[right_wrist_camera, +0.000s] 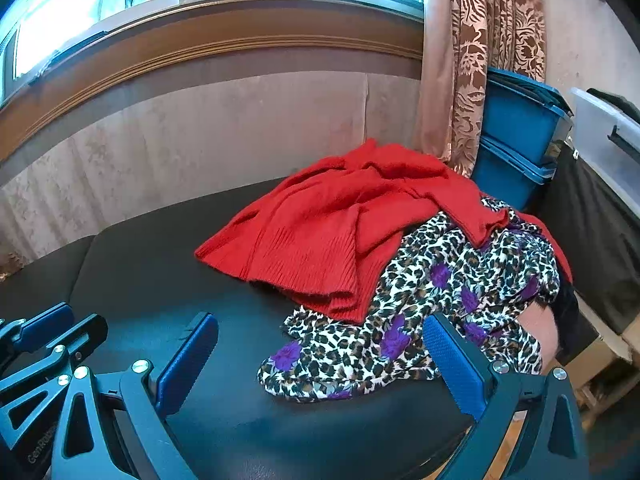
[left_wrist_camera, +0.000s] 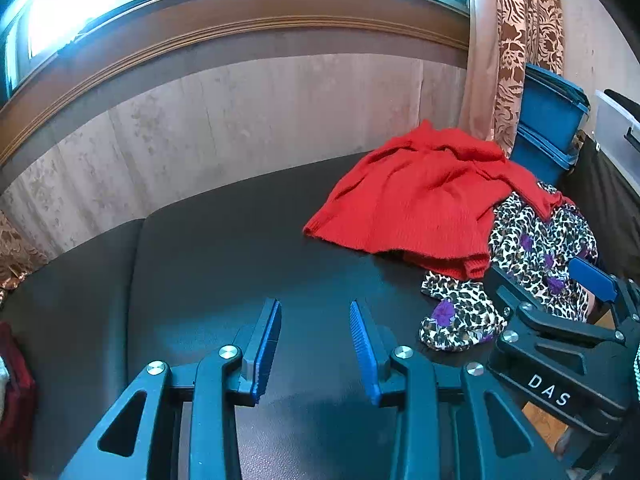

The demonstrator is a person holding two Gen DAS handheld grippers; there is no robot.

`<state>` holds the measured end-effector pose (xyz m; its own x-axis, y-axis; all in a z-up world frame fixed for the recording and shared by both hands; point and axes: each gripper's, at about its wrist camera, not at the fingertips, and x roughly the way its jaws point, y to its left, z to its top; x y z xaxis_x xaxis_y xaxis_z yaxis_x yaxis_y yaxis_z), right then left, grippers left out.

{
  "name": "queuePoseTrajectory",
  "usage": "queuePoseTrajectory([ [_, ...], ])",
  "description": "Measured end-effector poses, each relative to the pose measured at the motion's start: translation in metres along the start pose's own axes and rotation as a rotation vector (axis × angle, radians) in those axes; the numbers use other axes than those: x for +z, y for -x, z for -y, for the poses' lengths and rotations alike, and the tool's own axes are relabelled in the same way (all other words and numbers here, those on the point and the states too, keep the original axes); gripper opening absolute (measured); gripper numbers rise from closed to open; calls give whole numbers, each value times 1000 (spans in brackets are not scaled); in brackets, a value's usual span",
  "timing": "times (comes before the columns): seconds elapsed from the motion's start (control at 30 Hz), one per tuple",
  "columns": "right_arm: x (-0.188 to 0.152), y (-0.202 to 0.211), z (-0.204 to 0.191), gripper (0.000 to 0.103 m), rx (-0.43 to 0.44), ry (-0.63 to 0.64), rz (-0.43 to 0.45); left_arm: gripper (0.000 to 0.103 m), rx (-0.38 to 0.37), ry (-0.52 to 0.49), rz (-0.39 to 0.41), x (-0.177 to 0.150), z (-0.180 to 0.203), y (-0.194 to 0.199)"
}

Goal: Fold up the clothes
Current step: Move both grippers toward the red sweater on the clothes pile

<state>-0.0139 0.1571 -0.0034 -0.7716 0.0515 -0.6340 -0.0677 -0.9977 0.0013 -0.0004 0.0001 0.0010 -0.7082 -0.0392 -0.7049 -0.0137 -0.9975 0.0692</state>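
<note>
We are holding both claws, left and right, open and empty beside the rumpled red sweater overlying the leopard-print garment on the worktop; neither is folded.

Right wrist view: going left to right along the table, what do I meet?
Left tool → right tool, open → red sweater → leopard-print garment → blue bins.

A red knit garment is seen lying crumpled on a leopard-print garment on the dark surface. The right gripper is held wide apart, empty, before the print cloth; stacked blue bins are seen behind.
</note>
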Motion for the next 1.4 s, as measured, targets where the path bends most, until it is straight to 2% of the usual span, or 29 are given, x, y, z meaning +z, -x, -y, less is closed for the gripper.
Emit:
queuePoseTrajectory([
  [0.13,-3,-2,-1,103,2,-1,1,36,-5,4,-7,4,-1,2],
  [0.33,-9,-9,-2,103,6,1,-4,36,8,6,-13,-7,-3,-7],
  [0.53,-15,-22,1,103,48,-23,-49,36,14,15,-62,-16,-14,-18],
  [0.73,-26,-28,5,103,196,-119,-46,39,-43,26,-152,-42,-35,-40],
  [0.9,-32,-33,10,103,319,-210,-37,39,-86,87,-214,-74,-57,-52],
  [0.97,-32,-35,10,103,325,-235,-50,39,-88,118,-228,-85,-67,-54],
  [1.03,-33,-35,10,103,321,-252,-61,39,-89,139,-227,-95,-75,-53],
  [1.17,-34,-35,7,103,329,-259,-64,43,-153,189,-213,-103,-89,-49],
  [1.4,-25,-34,15,103,467,-302,-44,49,-187,195,-201,-104,-90,-48],
])
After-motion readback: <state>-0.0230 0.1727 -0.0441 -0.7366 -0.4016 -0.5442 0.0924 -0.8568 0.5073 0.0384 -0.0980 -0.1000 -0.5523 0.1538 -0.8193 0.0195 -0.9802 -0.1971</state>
